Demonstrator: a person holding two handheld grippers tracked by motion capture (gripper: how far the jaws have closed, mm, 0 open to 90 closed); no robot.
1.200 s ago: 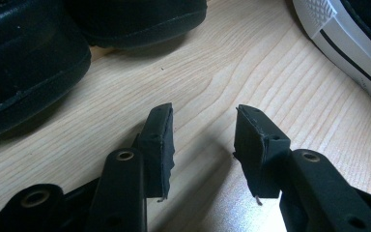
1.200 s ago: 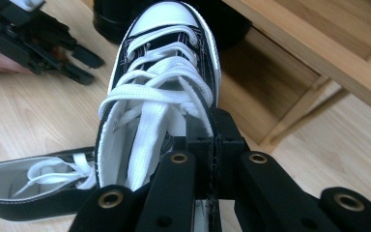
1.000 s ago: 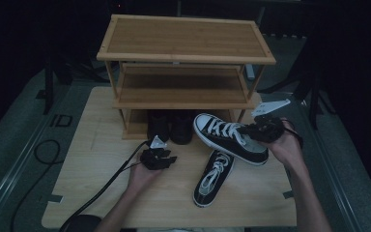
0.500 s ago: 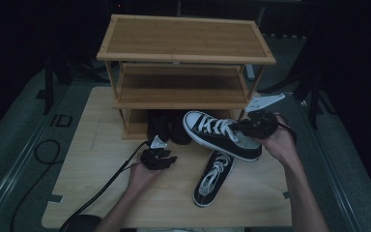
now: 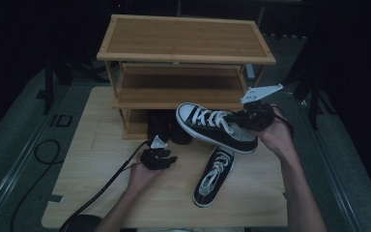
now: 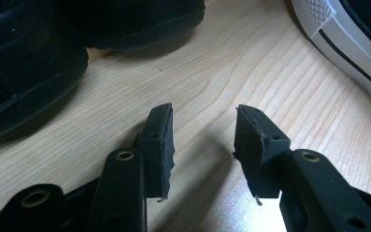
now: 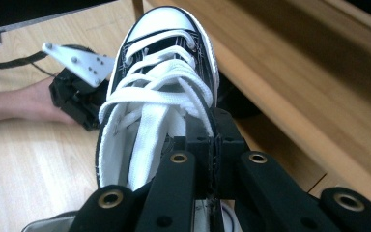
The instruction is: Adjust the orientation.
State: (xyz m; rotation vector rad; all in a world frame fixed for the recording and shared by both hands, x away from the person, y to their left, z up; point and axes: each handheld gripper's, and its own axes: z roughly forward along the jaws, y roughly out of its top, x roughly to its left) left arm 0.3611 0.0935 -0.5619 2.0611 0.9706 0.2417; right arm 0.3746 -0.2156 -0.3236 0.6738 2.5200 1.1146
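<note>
A black canvas sneaker with white laces and a white toe cap (image 5: 212, 126) (image 7: 159, 82) hangs in the air in front of the wooden shoe rack (image 5: 183, 63), toe pointing left. My right gripper (image 5: 251, 118) (image 7: 216, 145) is shut on the edge of its opening near the heel. The matching sneaker (image 5: 212, 176) lies on the table, toe toward the front edge. My left gripper (image 5: 160, 159) (image 6: 204, 140) rests low over the table, open, with nothing between its fingers.
A pair of dark shoes (image 5: 166, 126) (image 6: 24, 72) stands on the table under the rack's lowest shelf (image 5: 135, 126). The light wooden table (image 5: 92, 169) has bare room at front left. A black cable (image 5: 106, 188) trails from the left gripper toward the front edge.
The right gripper has lifted the sneaker and carried it up and to the left, closer to the rack. The left gripper has stayed where it was.
</note>
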